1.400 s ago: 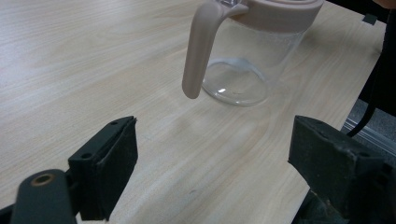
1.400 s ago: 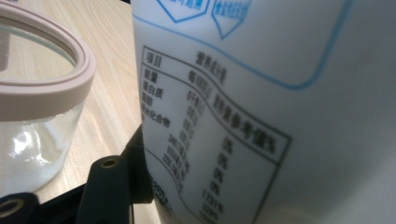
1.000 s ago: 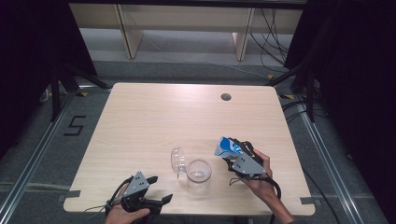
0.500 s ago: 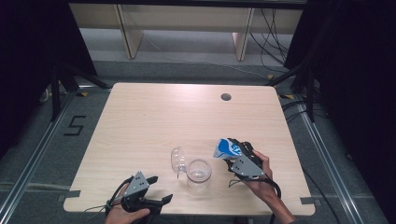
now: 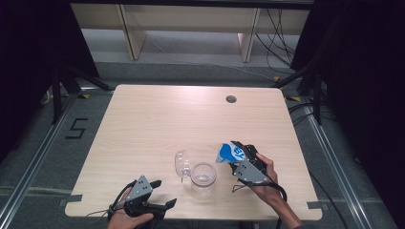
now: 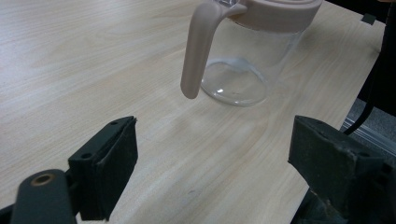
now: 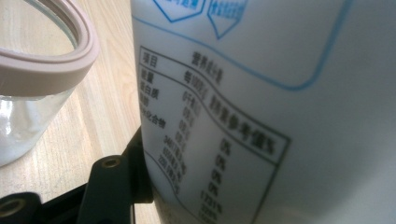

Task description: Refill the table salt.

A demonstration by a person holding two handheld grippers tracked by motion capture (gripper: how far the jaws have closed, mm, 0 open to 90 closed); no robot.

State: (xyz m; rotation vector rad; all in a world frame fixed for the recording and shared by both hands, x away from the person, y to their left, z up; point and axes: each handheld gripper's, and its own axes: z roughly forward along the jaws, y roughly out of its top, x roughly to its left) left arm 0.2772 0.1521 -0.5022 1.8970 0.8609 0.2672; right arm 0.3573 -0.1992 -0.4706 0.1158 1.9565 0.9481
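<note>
A clear glass jar point(image 5: 203, 177) with a beige rim and a handle point(image 6: 198, 46) stands near the table's front edge. The same jar point(image 6: 243, 60) lies just ahead of my left gripper point(image 6: 215, 154), whose jaws stand wide apart with nothing between them. In the high view that left gripper point(image 5: 165, 192) rests left of the jar. My right gripper point(image 5: 238, 155) is shut on a white and blue pouch point(image 5: 228, 153), held tilted just right of the jar. Up close, the pouch point(image 7: 261, 116) shows a printed label beside the jar's rim point(image 7: 51, 63).
A clear domed lid point(image 5: 181, 164) lies on the wooden table point(image 5: 167, 119), touching the jar's left side. A round cable hole point(image 5: 231, 99) sits at the back right. Shelving and cables stand beyond the table's far edge.
The right gripper has carried the pouch slightly left and nearer, closer to the jar. The left gripper has stayed put.
</note>
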